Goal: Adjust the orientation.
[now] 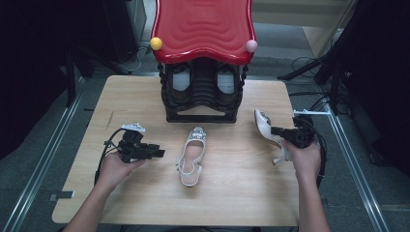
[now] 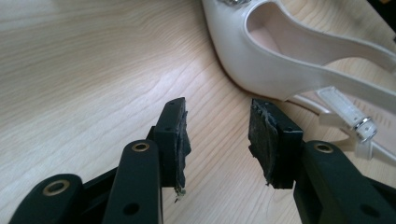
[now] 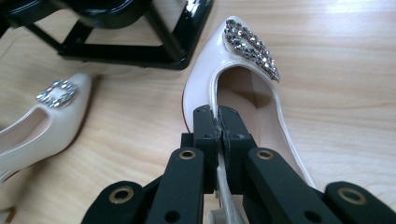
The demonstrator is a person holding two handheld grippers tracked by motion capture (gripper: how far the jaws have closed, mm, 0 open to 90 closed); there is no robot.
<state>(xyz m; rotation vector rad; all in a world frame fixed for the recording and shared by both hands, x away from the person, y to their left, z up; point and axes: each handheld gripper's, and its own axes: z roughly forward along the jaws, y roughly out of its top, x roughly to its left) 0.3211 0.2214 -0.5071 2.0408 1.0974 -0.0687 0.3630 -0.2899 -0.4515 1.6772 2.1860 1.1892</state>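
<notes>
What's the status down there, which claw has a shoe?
Right gripper clamped on the side edge of one white shoe. Left gripper open, beside the other shoe. Black stand behind, nothing blocking.

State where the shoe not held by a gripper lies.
In the high view the free shoe lies mid-table, before the black rack, between both grippers.

We are seeing glossy, smooth cream leather on the shoe (image 3: 243, 88) pinched between the right gripper's (image 3: 218, 122) matt black plastic jaws; its buckle (image 3: 251, 46) is glittering, and the table (image 3: 345, 70) beneath is showing pale wood grain.
</notes>
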